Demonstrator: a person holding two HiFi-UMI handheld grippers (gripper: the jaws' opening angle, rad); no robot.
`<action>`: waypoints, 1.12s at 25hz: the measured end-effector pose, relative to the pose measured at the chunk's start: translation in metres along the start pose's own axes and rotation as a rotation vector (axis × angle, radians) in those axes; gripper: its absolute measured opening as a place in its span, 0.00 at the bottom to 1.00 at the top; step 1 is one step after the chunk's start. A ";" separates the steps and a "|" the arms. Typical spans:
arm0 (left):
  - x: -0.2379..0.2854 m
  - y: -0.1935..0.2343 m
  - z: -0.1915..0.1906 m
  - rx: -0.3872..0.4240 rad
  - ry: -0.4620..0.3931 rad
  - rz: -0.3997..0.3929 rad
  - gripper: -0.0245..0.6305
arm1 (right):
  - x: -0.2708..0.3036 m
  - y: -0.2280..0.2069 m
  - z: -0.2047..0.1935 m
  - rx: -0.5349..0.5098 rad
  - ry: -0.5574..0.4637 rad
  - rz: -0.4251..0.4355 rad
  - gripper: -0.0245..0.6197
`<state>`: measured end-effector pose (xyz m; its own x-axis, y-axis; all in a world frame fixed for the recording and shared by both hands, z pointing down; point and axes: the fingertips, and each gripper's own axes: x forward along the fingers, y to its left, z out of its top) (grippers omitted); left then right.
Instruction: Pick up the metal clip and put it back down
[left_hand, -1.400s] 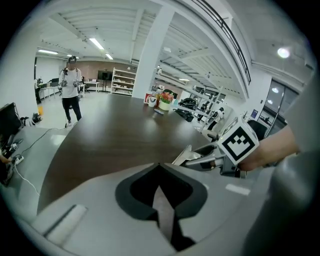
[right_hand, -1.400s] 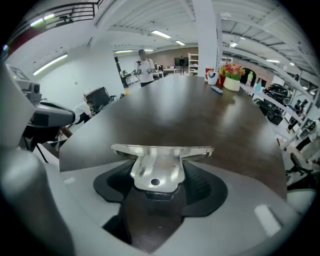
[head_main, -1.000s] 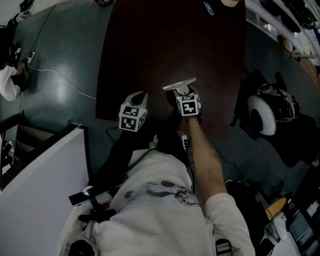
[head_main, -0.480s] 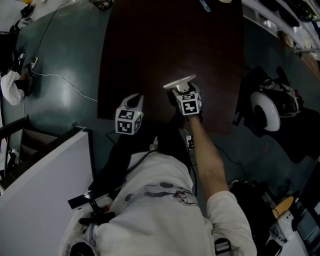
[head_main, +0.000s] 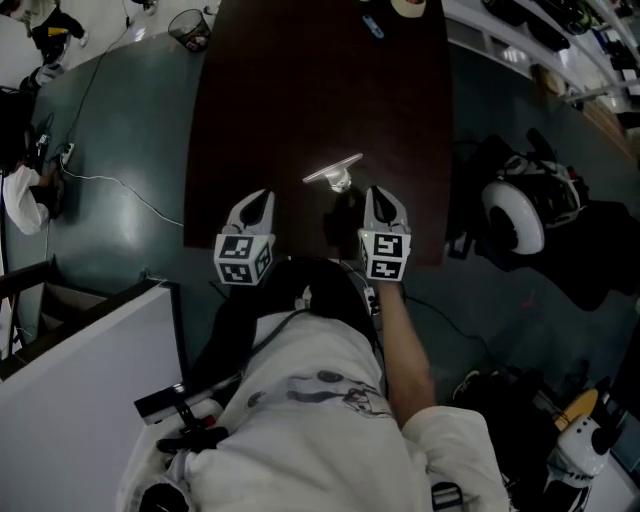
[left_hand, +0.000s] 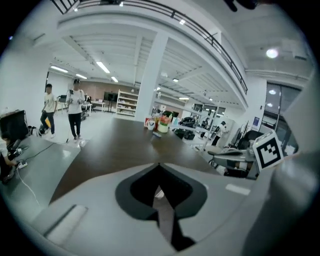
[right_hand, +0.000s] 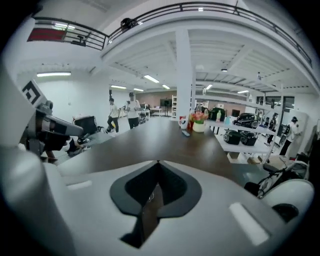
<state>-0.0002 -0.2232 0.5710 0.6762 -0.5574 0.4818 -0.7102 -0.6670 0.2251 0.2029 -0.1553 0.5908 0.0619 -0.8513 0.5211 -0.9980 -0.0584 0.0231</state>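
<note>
Clip (head_main: 333, 170) | metal, bright silver, long flat bar with small stub beneath | held by nothing | lying slantwise on dark bench (head_main: 300, 100), near its front edge, midway across

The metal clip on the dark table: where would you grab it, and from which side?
Probably by the short stub that juts from its bright flat bar toward the person, coming in from the near edge of the table. The metal clip lies just ahead of the right gripper, whose jaws are shut and would have to open first.
</note>
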 end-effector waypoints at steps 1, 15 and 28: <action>-0.002 -0.009 0.014 0.015 -0.048 -0.007 0.04 | -0.011 -0.003 0.012 0.001 -0.043 -0.005 0.04; -0.044 -0.091 0.082 0.126 -0.305 -0.033 0.03 | -0.103 -0.003 0.084 -0.013 -0.288 0.024 0.04; -0.085 -0.099 0.067 0.168 -0.312 -0.009 0.03 | -0.139 0.029 0.079 -0.056 -0.296 0.047 0.04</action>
<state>0.0258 -0.1429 0.4510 0.7281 -0.6578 0.1929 -0.6792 -0.7303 0.0733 0.1663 -0.0796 0.4513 0.0075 -0.9677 0.2519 -0.9984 0.0069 0.0562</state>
